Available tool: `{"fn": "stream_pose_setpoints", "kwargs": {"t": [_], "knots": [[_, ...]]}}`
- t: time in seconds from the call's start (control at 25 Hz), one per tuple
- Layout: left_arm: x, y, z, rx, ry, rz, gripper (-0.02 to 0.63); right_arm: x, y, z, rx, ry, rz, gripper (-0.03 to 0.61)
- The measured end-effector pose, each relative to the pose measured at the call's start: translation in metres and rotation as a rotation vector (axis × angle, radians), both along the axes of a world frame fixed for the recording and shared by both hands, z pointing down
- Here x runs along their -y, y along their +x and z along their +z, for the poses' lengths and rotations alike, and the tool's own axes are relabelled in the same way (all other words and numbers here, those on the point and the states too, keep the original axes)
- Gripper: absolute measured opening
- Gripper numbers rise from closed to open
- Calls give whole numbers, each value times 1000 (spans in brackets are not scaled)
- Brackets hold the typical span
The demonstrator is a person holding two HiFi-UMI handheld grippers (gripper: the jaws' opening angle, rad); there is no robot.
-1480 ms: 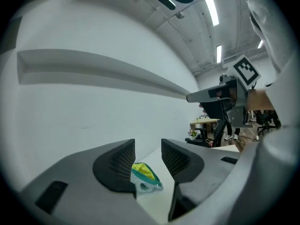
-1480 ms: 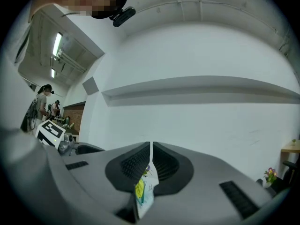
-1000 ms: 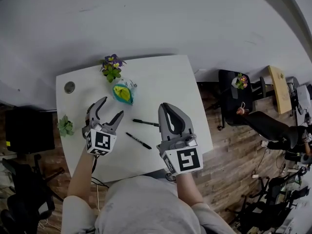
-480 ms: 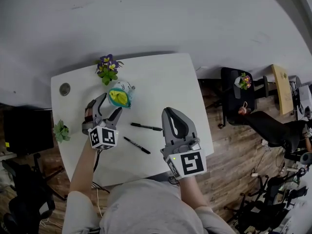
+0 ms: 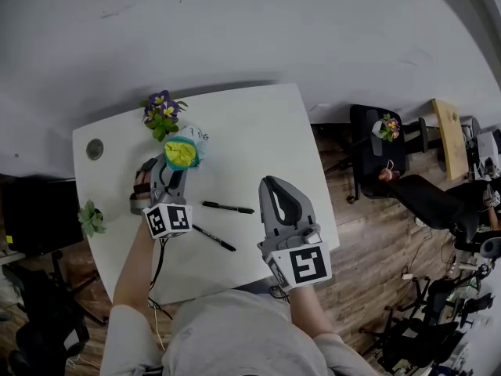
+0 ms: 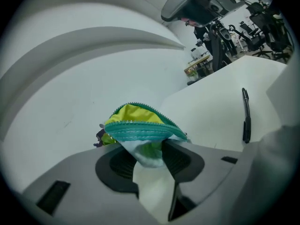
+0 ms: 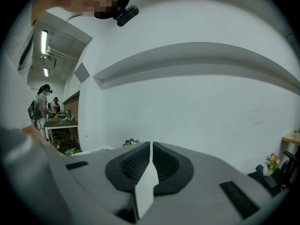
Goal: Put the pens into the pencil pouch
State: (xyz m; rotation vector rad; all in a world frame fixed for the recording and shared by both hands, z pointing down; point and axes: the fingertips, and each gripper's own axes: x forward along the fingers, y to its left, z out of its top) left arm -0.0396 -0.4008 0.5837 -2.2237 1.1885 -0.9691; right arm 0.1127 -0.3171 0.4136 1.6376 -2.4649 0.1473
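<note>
Closing on the pencil pouch, the jaws of the left gripper have just narrowed and now pinch its lower fabric, with the open zip mouth just beyond the tips. Both pens lie between this gripper and the right gripper, whose jaws rest together, empty.

Left gripper closing on pouch; right gripper closed.

Left tool, right tool — grey, marker-cubed — grey shirt.

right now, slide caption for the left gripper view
Left gripper, jaws just closing onto the open pencil pouch; a pen lies beyond.
</note>
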Motion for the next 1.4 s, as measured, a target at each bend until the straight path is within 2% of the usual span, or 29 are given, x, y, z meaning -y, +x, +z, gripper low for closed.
{"fn": "stream_pose_setpoints", "kwargs": {"t": [0.04, 0.28, 0.44, 0.68, 0.84, 1.04, 1.28, 1.4], "knots": [[-1, 0, -4, -30, 2, -7, 179, 0, 0, 0, -1, 0, -2, 37], [-15, 6, -34, -284, -70, -16, 179, -1, -3, -1, 11, -10, -8, 37], [-26, 3, -56, -393, -81, -16, 169, -2, -11, -4, 20, 6, -36, 37], [-49, -9, -92, -451, -15, -12, 114, -12, -26, -12, 35, 24, -62, 37], [-68, -13, -123, -502, 40, 7, 114, -21, -33, -15, 41, 31, -73, 37], [-101, -23, -154, -526, 88, 20, 112, -36, -37, -15, 49, 28, -73, 37], [-142, -36, -171, -548, 98, 22, 100, -62, -50, -11, 80, 43, -119, 37], [-160, -41, -173, -555, 94, 24, 89, -73, -59, -3, 61, 25, -157, 37]]}}
